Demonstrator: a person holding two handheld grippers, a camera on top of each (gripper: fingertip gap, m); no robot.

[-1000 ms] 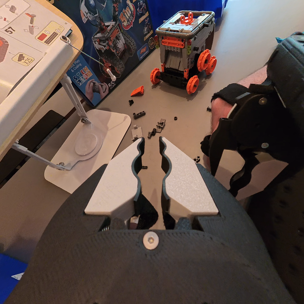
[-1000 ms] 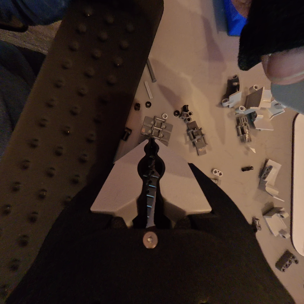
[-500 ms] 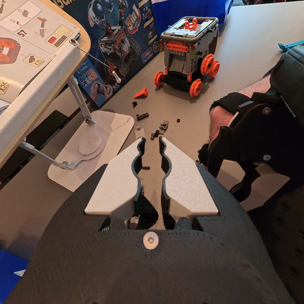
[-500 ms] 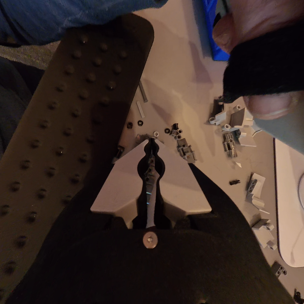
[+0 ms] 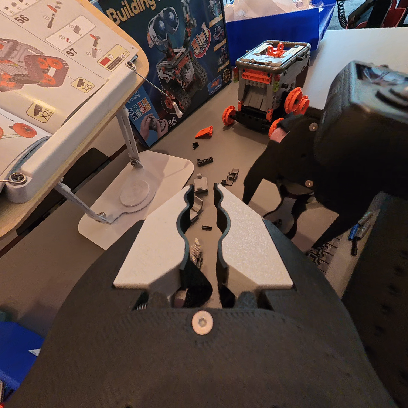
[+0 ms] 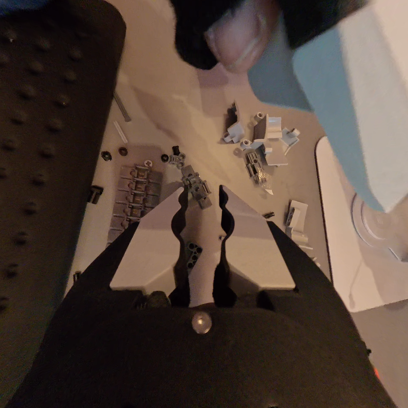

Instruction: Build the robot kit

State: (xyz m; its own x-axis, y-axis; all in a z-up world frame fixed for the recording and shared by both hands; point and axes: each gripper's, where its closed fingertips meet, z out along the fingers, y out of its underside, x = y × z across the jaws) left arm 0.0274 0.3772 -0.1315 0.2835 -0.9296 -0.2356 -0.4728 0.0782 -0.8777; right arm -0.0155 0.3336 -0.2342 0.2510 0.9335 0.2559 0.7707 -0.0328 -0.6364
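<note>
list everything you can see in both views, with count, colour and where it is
wheeled block vehicle: 1, grey and black with orange wheels, far on the table
kit box: 1, blue, propped behind the stand
instruction booklet: 1, white, open on the stand's tray
book stand: 1, white base, left of the loose parts
wedge piece: 1, orange, in front of the vehicle
track strip: 1, grey, flat on the table, left of the right gripper
grey panel pieces: several, clustered far right in the right wrist view
small black pin: 1, between the left gripper's fingers, on the table
table: 1, grey-brown
left gripper: open, empty
right gripper: open, empty
</note>
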